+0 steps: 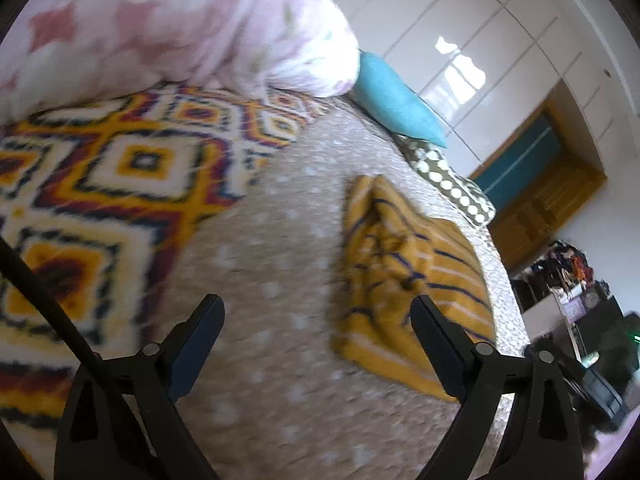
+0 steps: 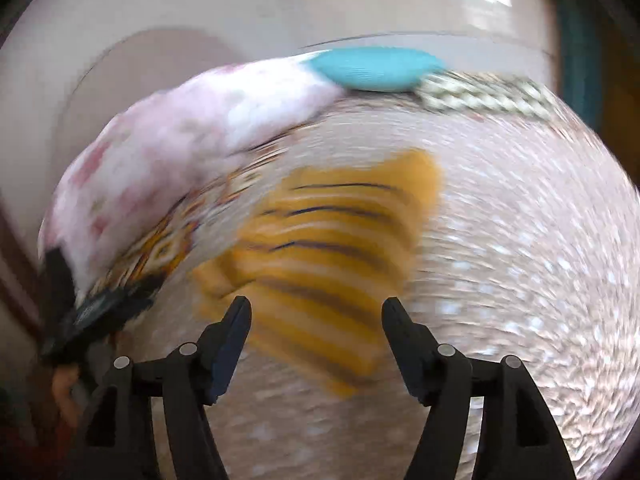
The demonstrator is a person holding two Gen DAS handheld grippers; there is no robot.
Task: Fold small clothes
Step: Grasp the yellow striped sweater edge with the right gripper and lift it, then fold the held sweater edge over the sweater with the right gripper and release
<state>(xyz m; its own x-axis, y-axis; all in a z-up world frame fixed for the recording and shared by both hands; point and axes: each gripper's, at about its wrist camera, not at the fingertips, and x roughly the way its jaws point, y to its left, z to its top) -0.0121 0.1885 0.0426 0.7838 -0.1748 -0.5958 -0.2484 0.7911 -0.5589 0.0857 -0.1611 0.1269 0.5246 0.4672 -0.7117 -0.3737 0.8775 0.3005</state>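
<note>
A small yellow garment with dark and white stripes (image 1: 408, 276) lies bunched and partly folded on the beige dotted bedspread (image 1: 280, 280). My left gripper (image 1: 318, 308) is open and empty above the bedspread, with its right finger over the garment's near edge. In the right wrist view the same garment (image 2: 328, 248) is blurred by motion. My right gripper (image 2: 316, 310) is open and empty, just above the garment's near edge. The left gripper (image 2: 92, 316) shows as a dark shape at the far left.
A colourful diamond-patterned blanket (image 1: 100, 184) covers the left of the bed. A pink floral pillow (image 1: 172, 24), a blue cushion (image 1: 396, 100) and a green polka-dot cushion (image 1: 452, 180) lie at the far end. White wardrobe doors (image 1: 500, 40) stand behind.
</note>
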